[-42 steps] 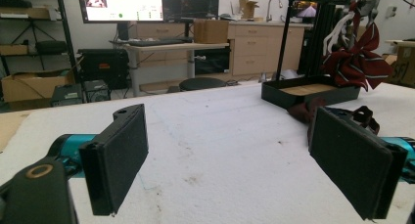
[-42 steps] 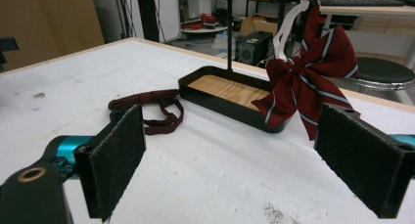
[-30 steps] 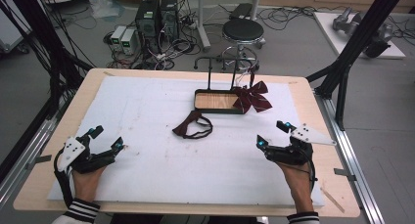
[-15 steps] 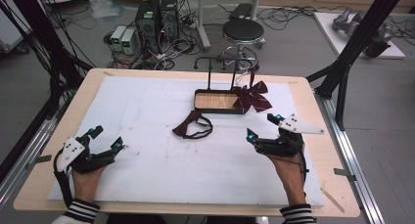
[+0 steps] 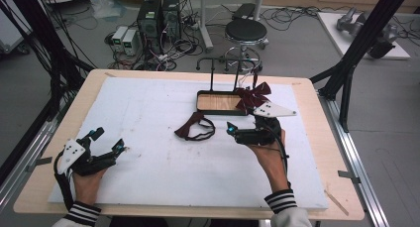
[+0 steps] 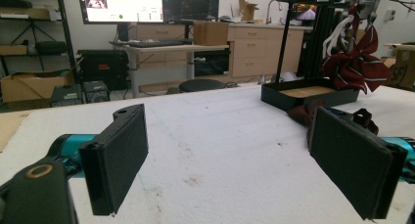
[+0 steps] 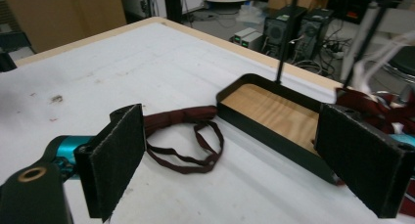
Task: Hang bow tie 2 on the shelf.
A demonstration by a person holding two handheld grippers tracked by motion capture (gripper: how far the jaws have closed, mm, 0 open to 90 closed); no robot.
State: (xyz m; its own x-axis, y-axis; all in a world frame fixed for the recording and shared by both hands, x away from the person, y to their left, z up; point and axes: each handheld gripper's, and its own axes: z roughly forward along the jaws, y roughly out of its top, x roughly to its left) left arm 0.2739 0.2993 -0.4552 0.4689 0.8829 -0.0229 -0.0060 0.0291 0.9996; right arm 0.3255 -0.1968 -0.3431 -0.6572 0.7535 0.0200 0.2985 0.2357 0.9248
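Tray (image 5: 208,94): bare inside | strap (image 5: 195,130) beside it | both grippers' fingers wide

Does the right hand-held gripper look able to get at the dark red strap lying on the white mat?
Probably yes: the right hand-held gripper is open, with bare mat between it and the strap; the tray sits off to the side.

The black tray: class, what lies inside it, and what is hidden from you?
The black tray shows a bare wooden floor. A dark red bow hangs over its right end, covering that corner. The strap lies outside, on the table.
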